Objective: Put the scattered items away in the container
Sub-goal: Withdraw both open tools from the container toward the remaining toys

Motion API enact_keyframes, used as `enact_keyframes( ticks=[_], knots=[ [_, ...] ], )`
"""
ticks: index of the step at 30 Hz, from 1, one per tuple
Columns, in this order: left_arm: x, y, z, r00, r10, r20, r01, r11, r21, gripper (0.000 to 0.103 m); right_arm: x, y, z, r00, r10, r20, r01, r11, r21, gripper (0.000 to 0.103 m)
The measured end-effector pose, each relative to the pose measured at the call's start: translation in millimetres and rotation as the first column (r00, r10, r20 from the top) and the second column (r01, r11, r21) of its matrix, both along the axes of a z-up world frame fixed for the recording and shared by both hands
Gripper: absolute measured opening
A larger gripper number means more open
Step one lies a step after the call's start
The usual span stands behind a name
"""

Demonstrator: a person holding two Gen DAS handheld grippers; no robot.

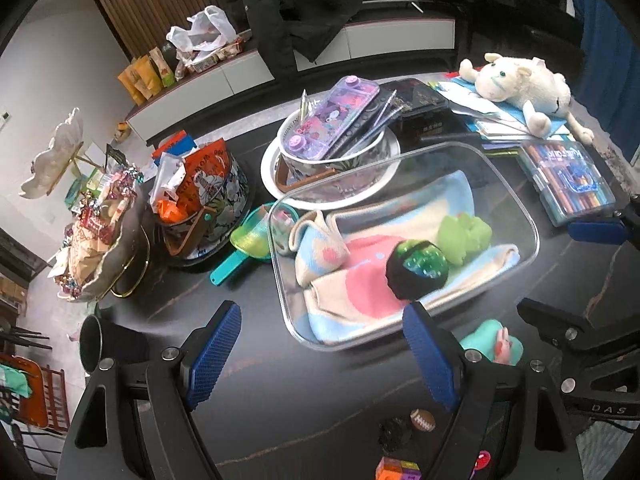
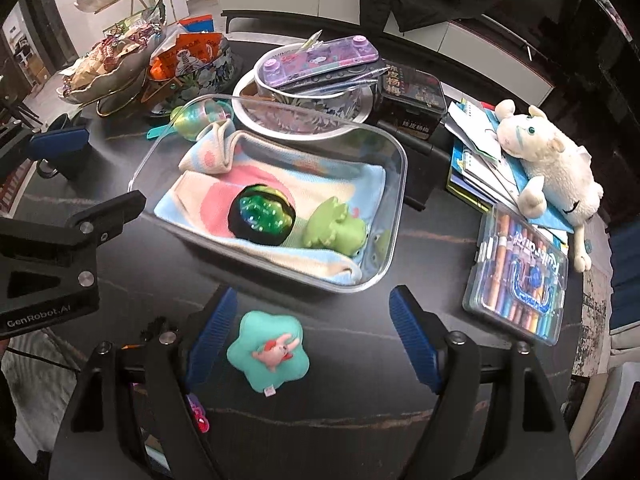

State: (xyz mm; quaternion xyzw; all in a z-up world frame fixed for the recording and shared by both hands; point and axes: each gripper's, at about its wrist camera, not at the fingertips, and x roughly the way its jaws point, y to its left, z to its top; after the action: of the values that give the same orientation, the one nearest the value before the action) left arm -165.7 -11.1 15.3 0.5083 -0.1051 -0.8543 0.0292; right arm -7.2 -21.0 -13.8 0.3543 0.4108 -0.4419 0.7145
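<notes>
Left wrist view: the left gripper (image 1: 322, 354) hangs wide open and empty over bare table, the clear container (image 1: 516, 216) just ahead of it; a small football toy (image 1: 422, 419) lies near its right finger.

Right wrist view: the right gripper (image 2: 310, 336) is spread wide, holding nothing, with the teal star plush (image 2: 268, 354) between its fingers — soft, light, squashy, best pinched across its padded middle. The container (image 2: 400, 160) sits straight ahead.
</notes>
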Motion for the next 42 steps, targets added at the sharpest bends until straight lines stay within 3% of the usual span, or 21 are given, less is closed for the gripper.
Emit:
enact_keyframes(
  ticks=[17,27,42],
  knots=[
    [43,-2,-8,0.999,0.034,-0.02,-0.034,0.999,0.006,0.08,-4,39,-9,1.0,-0.016,0.021,0.016,1.0,0.0,0.077],
    [69,-7,-16,0.997,0.05,-0.053,-0.047,0.997,0.054,0.08,-6,65,-11,0.998,-0.048,0.041,0.049,0.998,-0.032,0.077],
    [103,-1,-33,0.994,0.062,-0.094,-0.057,0.997,0.051,0.08,-4,101,-36,0.992,-0.083,0.092,0.086,0.996,-0.032,0.077]
  ],
)
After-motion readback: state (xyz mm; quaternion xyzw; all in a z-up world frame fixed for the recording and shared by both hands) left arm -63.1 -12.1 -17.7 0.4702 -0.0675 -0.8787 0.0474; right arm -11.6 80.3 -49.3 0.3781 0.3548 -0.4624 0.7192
